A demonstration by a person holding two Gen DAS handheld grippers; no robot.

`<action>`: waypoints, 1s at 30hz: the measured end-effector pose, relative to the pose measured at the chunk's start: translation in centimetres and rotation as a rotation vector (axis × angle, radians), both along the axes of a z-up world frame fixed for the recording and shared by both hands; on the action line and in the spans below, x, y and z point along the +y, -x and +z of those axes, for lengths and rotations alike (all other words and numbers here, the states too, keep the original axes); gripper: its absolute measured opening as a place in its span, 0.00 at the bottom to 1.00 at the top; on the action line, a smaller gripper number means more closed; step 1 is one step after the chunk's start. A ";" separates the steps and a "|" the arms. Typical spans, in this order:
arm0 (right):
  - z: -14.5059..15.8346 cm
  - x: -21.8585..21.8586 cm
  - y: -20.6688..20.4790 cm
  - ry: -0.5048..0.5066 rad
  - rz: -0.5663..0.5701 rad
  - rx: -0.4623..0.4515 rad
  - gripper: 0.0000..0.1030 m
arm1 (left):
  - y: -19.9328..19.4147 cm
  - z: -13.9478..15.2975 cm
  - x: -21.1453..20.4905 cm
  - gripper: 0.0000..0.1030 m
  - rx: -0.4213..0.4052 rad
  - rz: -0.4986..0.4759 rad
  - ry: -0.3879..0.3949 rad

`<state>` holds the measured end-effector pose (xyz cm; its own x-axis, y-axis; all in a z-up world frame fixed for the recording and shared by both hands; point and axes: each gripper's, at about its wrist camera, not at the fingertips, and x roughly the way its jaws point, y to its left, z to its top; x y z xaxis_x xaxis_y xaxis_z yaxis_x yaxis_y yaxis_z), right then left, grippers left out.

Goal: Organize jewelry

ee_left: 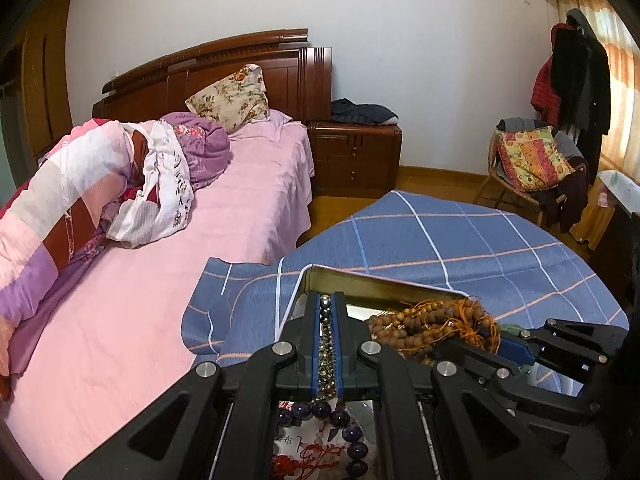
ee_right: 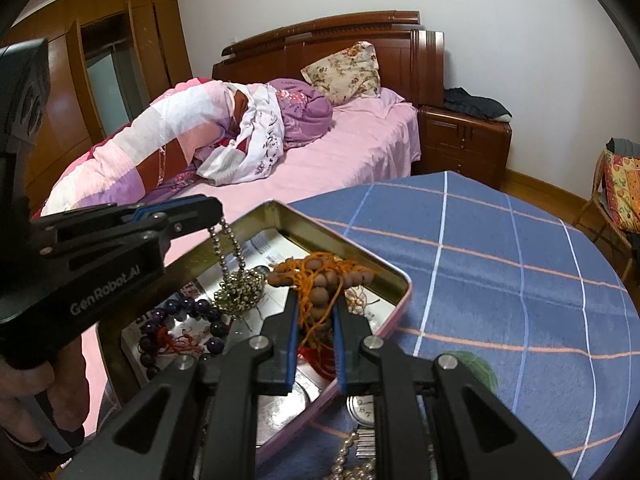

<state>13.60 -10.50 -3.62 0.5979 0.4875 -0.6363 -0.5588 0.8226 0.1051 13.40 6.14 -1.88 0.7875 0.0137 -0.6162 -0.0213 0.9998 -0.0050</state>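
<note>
- I am standing by a round table with a blue checked cloth (ee_right: 500,264), and a shiny metal tin (ee_right: 394,276) sits on it, near the pink bed (ee_left: 248,184).
- The left gripper (ee_left: 329,316) is squeezed nearly shut. It is pinching a chain of tiny silver beads (ee_right: 230,248).
- The silver chain hangs down from the tips, and the rest lies in a little heap (ee_right: 240,290) inside the tin.
- I think this chain is light and floppy. It is smooth too, so it might slip out. A firm pinch across the beads looks best.
- The right gripper (ee_right: 316,312) is closed on a bunch of brown wooden beads (ee_right: 320,280) tied with orange string (ee_right: 306,268).
- The brown bunch sits over the middle of the tin, by its far wall.
- I think the wooden beads are hard, but the string is soft and tangly. The bunch looks heavier than the silver chain. Grabbing the thick middle seems safest, so no loop trails out.
- Dark purple round beads (ee_right: 188,312) lie in the tin near the silver heap, with some red thread (ee_right: 176,342) beside them.
- They look smooth like glass, so they may roll and knock together. I would set things down gently.
- The strings could catch on each other, so I would lift each one slowly.
- A pale bead string (ee_right: 348,460) lies on the cloth outside the tin, close to the right gripper.
</note>
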 end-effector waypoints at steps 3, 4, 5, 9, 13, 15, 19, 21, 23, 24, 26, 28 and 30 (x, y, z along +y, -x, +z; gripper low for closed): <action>-0.2 0.1 -0.1 0.005 -0.002 0.004 0.17 | 0.0 -0.2 0.0 0.04 0.008 0.001 -0.001; -0.2 0.2 -0.1 0.007 -0.002 0.006 0.17 | -0.1 -0.2 0.0 0.04 0.012 0.001 0.000; -0.3 0.2 -0.1 0.007 -0.001 0.007 0.17 | -0.1 -0.3 0.0 0.04 0.015 -0.002 0.000; -0.5 0.1 -0.1 0.012 -0.004 0.011 0.17 | -0.1 -0.5 -0.1 0.04 0.022 -0.009 -0.008; -0.7 0.1 -0.2 0.019 -0.006 0.017 0.17 | -0.3 -0.7 -0.1 0.04 0.030 -0.007 -0.012; -0.8 0.1 -0.2 0.022 -0.007 0.018 0.17 | -0.5 -0.8 0.0 0.04 0.036 -0.006 -0.013; -1.0 0.1 -0.3 0.021 -0.010 0.021 0.17 | -0.6 -1.3 0.0 0.04 0.052 -0.006 -0.016; -1.2 0.1 -0.2 0.024 -0.010 0.022 0.17 | -0.6 -1.4 0.0 0.04 0.049 0.000 -0.017; -1.2 0.1 -0.2 0.025 -0.010 0.020 0.17 | -0.4 -1.3 0.0 0.05 0.048 -0.011 -0.014; -1.2 0.1 -0.1 0.025 -0.013 0.019 0.18 | -0.4 -1.3 -0.1 0.05 0.047 -0.016 -0.015; -1.3 0.0 -0.1 0.018 -0.019 0.021 0.20 | -0.3 -1.3 -0.3 0.05 0.055 -0.019 -0.019; -1.2 -0.3 -0.1 0.001 -0.016 0.025 0.29 | -0.1 -1.2 -0.4 0.07 0.053 -0.014 -0.020; -0.9 -0.4 0.2 -0.004 -0.014 0.016 0.39 | 0.2 -0.9 -0.6 0.41 0.044 -0.005 -0.028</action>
<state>13.44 -10.95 -4.52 0.5949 0.4815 -0.6437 -0.5453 0.8300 0.1169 13.22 5.56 -2.78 0.7597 0.0279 -0.6497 -0.0161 0.9996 0.0240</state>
